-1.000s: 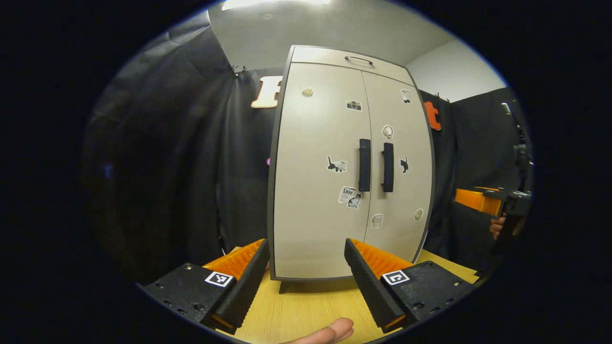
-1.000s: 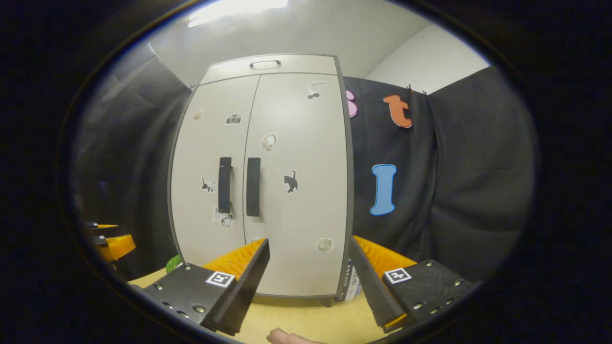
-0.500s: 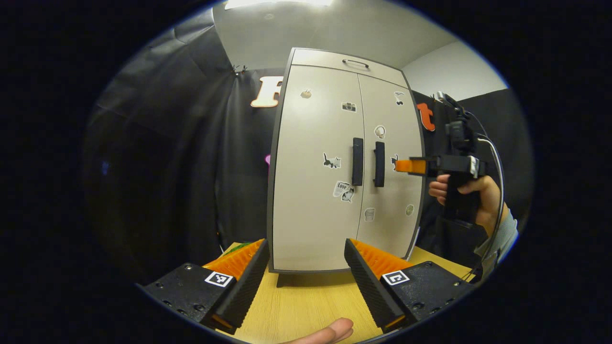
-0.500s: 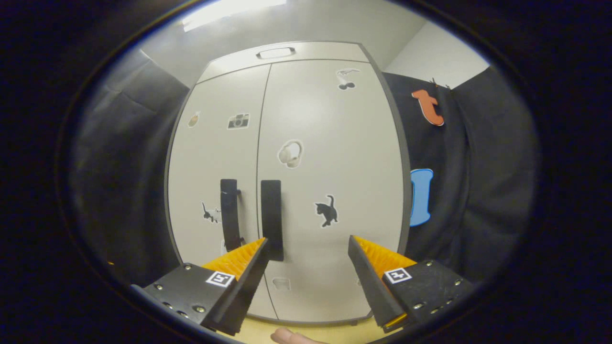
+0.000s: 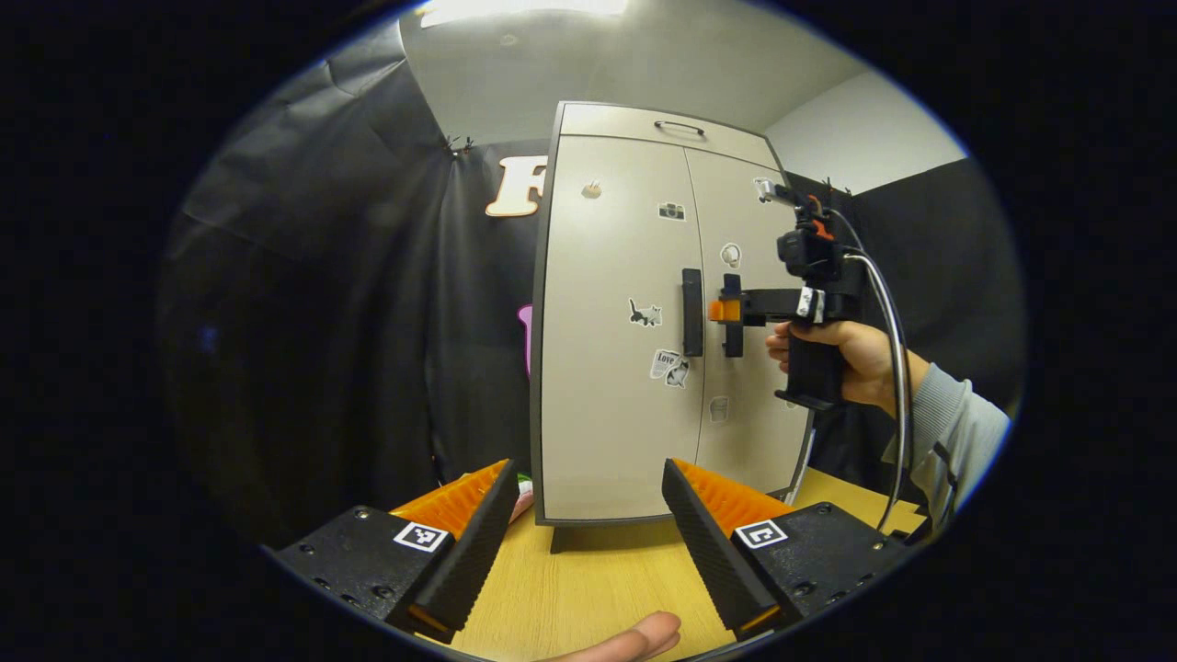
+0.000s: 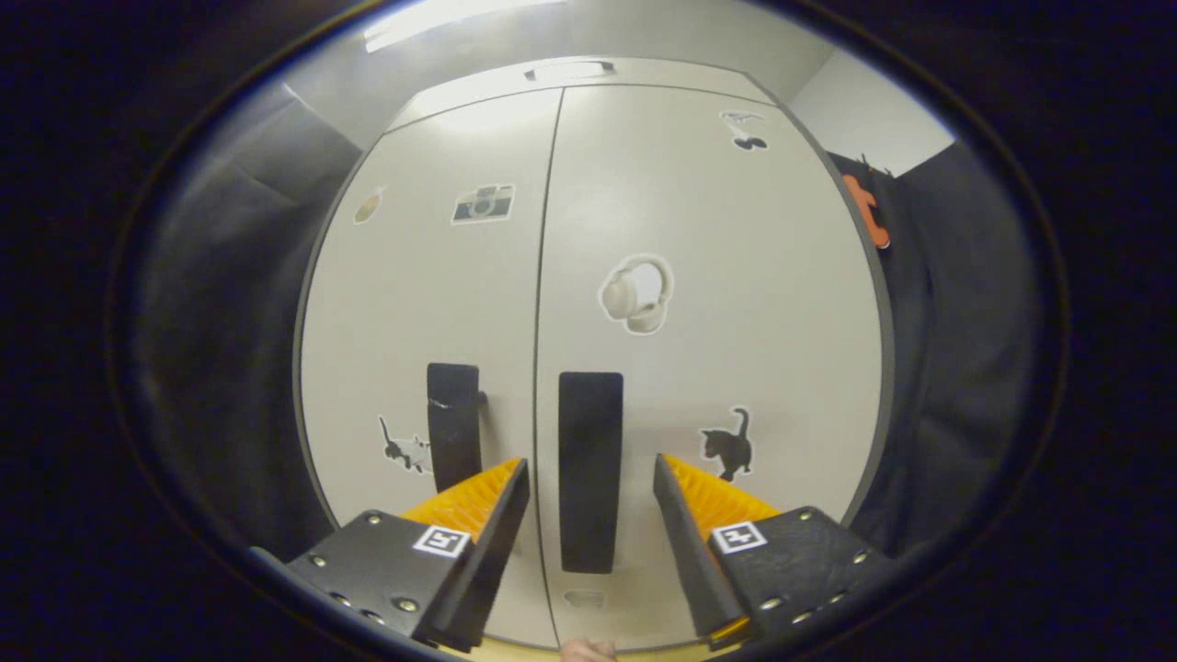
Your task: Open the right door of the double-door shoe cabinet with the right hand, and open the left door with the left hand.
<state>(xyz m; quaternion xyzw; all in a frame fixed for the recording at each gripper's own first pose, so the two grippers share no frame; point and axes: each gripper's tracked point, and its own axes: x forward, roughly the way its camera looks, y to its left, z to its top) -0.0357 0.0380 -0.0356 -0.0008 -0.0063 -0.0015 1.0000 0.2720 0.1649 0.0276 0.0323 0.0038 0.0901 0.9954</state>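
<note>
The beige double-door shoe cabinet (image 5: 607,414) stands on a wooden table with both doors closed. Its two dark vertical handles sit side by side: the left handle (image 5: 691,313) and the right handle (image 5: 733,315). My right gripper (image 5: 722,311), held by a hand (image 5: 828,345), reaches the right handle. In the right gripper view the right gripper (image 6: 589,462) is open, with the right handle (image 6: 589,496) standing between its fingers and a gap on each side; the left handle (image 6: 454,423) is just beside it. My left gripper (image 5: 588,506) is open, well short of the cabinet, low over the table.
The cabinet rests on a light wooden tabletop (image 5: 588,588). Black cloth walls surround it on both sides. A cable (image 5: 897,368) loops from the right gripper past a grey sleeve (image 5: 956,441). A fingertip (image 5: 634,636) shows at the bottom edge.
The right gripper has moved in towards the cabinet until its fingers straddle the right handle, and they have narrowed slightly. The left gripper has barely moved. Both doors stay closed.
</note>
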